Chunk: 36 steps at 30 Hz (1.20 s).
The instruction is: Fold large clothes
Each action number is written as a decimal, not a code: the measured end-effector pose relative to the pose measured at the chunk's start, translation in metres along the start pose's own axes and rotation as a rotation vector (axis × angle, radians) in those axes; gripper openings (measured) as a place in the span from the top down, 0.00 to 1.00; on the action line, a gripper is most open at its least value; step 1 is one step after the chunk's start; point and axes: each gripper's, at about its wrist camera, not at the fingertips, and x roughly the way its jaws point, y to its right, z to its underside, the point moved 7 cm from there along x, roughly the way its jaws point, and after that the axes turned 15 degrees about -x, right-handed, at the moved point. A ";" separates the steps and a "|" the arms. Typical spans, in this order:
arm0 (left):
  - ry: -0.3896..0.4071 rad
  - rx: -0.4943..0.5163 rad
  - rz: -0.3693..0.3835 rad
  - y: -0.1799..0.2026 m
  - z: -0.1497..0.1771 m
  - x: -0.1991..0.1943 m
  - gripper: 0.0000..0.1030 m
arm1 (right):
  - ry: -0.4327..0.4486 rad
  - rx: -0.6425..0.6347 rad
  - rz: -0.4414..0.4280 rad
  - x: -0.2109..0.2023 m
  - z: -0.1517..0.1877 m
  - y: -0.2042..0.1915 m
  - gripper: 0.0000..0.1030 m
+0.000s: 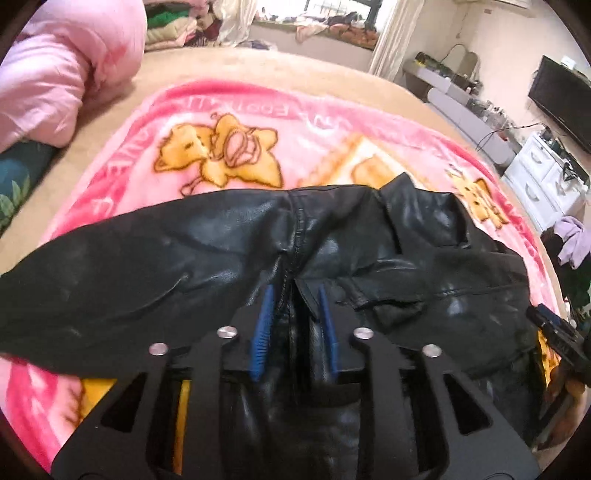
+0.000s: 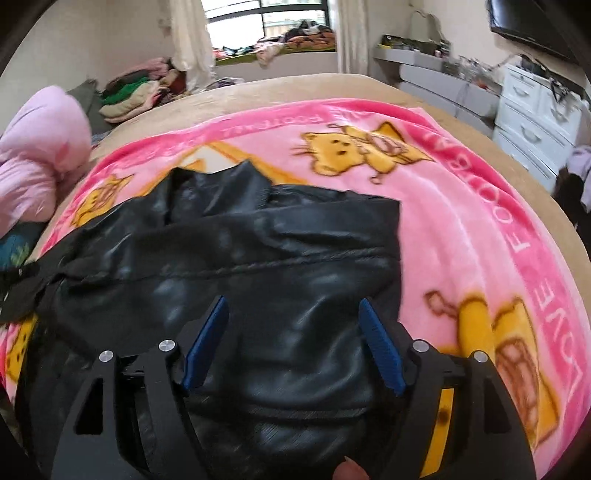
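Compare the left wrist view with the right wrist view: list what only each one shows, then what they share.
Only the left wrist view: the left gripper, its narrow gap holding a raised fold of the jacket; the spread sleeve at left; the right gripper's tip at the right edge.

Only the right wrist view: the right gripper, open wide over the jacket's flat panel with nothing pinched; the "LOVE" lettering; a fingertip at the bottom.

Both: jacket, pink blanket, pink quilt, window, white drawers.
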 end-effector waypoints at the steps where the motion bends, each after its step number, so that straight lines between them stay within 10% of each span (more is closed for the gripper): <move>1: -0.002 0.010 0.011 0.004 0.004 -0.004 0.79 | -0.001 -0.010 -0.004 -0.002 0.002 -0.007 0.30; 18: -0.193 0.052 -0.032 0.026 0.083 0.043 0.44 | -0.120 -0.038 -0.061 0.010 0.043 -0.049 0.23; 25: -0.161 0.011 0.003 0.027 0.072 0.026 0.40 | -0.063 0.014 -0.066 -0.006 0.038 -0.054 0.20; 30: -0.099 0.009 -0.014 0.024 0.060 0.006 0.10 | -0.008 0.034 -0.095 -0.023 0.030 -0.063 0.07; 36: -0.075 -0.010 -0.046 0.012 0.058 -0.005 0.09 | 0.019 -0.026 -0.068 -0.034 0.019 -0.078 0.04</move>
